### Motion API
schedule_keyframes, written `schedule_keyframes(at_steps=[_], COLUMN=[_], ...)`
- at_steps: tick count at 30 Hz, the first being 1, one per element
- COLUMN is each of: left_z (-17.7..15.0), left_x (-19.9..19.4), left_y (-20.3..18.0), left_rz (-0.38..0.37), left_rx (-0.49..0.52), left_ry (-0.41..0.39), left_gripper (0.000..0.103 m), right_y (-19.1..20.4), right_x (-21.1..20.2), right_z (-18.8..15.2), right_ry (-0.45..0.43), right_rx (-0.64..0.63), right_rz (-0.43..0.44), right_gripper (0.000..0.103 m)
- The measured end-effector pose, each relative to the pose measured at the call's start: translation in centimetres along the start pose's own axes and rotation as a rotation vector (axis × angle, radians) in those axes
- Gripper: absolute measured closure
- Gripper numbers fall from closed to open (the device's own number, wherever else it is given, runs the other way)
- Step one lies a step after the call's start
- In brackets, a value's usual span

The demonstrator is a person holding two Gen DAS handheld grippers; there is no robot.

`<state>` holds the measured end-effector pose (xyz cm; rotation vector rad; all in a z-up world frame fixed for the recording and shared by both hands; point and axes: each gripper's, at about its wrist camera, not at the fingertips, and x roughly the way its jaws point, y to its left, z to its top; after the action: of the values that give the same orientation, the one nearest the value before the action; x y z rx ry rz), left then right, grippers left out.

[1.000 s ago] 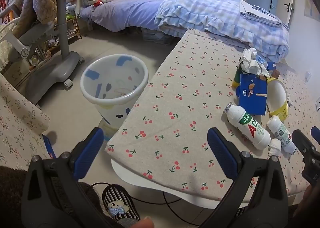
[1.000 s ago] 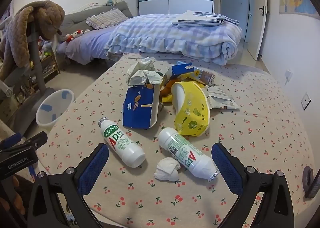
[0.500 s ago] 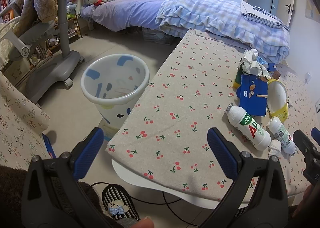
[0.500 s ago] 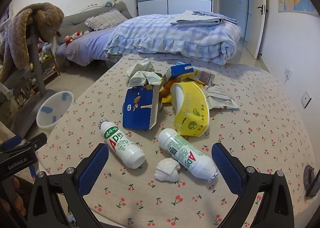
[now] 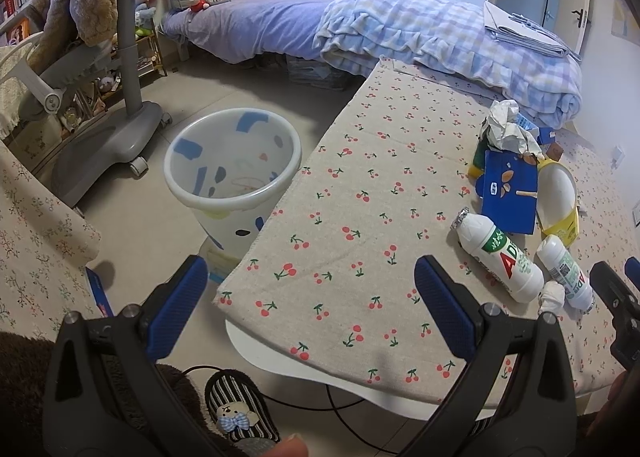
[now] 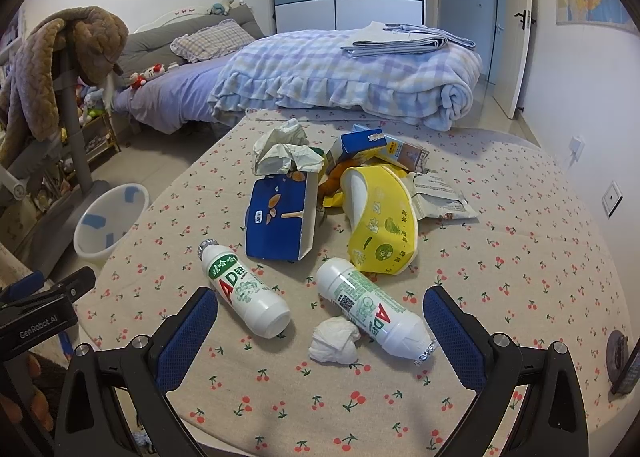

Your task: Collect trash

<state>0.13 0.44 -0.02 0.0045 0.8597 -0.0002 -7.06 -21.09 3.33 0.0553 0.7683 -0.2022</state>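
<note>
Barely any shift since a second ago: both views drift slightly, trash untouched. Left gripper (image 5: 310,291) jaws spread wide, empty, over the table's near-left corner. Right gripper (image 6: 320,321) jaws released too, empty, flanking a crumpled tissue (image 6: 335,344) and two white bottles lying on the cherry-print tablecloth (image 6: 520,257): left bottle (image 6: 244,291) and right bottle (image 6: 374,311), the tissue touching the right one. Behind them, mid-table, a blue carton (image 6: 278,223), a yellow paper bowl (image 6: 380,225) on its side, crumpled paper (image 6: 286,151), wrappers (image 6: 438,197). Trash bin (image 5: 232,181) stands on the floor just beside the table's left edge, nothing visible inside. Bed (image 6: 344,69) past the far edge.
</note>
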Motion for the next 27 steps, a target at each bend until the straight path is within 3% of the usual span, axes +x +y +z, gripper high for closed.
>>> schedule_keyframes(at_steps=[11, 19, 25, 27], left_z=[0.07, 0.05, 0.18, 0.15], left_x=[-0.32, -0.21, 0.01, -0.02], left_y=[0.06, 0.17, 0.08, 0.09], left_rz=[0.023, -0.033, -0.007, -0.007], left_rx=[0.016, -0.036, -0.013, -0.011], left_ry=[-0.026, 0.017, 0.089, 0.079], left_gripper=[0.0, 0.0, 0.0, 0.0], right_y=[0.08, 0.12, 0.11, 0.11], right_x=[-0.02, 0.01, 0.05, 0.03], right_z=[-0.03, -0.02, -0.02, -0.03], right_ry=[0.004, 0.005, 0.004, 0.005], right_rx=[-0.003, -0.003, -0.003, -0.003], right_rz=[0.001, 0.001, 0.001, 0.001], right_gripper=[0.0, 0.0, 0.0, 0.0])
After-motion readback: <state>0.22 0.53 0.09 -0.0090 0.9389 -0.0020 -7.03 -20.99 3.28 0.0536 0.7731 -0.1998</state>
